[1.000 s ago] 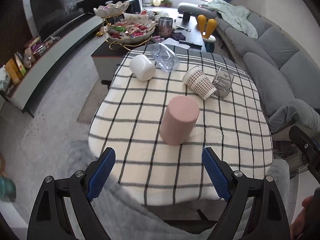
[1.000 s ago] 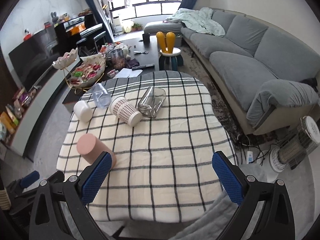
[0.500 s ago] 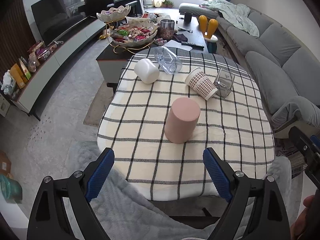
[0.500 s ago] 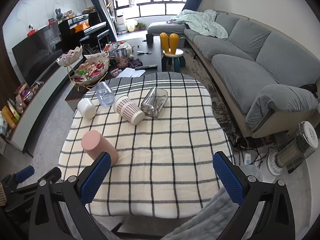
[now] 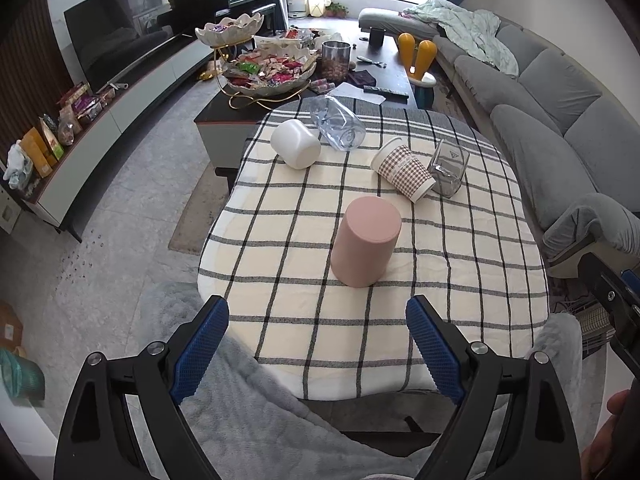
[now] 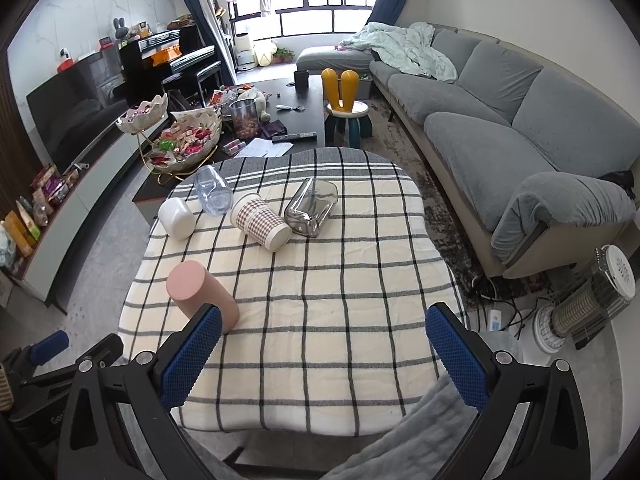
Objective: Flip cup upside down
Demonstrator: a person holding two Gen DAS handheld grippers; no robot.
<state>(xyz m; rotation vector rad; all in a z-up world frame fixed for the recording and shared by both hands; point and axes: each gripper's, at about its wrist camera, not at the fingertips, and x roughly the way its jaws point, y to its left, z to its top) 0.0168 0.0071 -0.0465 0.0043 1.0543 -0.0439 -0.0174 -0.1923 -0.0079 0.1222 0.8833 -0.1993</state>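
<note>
**Pink cup stands bottom-up on the checked tabletop, both tools spread wide and empty**

The pink cup [image 5: 366, 240] stands mouth-down on the tabletop [image 5: 460, 280], its closed base facing up. It serves as the landmark here. The tabletop is covered by a cream cloth with dark check lines.

The left tool [image 5: 316, 344] hangs short of the pink cup, on the near side of it, its blue pads [image 5: 200, 350] set far apart with nothing between them. It does not touch the cup. The right tool [image 6: 320, 354] is also spread wide and holds nothing; in the right wrist view its left pad [image 6: 188, 360] overlaps the base of the pink cup [image 6: 200, 296], though whether the two touch cannot be told.

Beyond the pink cup, toward the far edge, four other vessels lie on their sides. The white cup [image 5: 296, 149] lies far-left of it, with a clear plastic cup [image 5: 338, 128] just beside that one. Far-right of the pink cup lies a brown houndstooth paper cup [image 5: 404, 170], and a clear square glass [image 5: 448, 168] rests against it.

Past the far edge, behind all of these, a tiered snack dish [image 5: 264, 72] stands on a dark coffee table. A grey sofa [image 5: 560, 128] runs along the right side of the pink cup's tabletop
</note>
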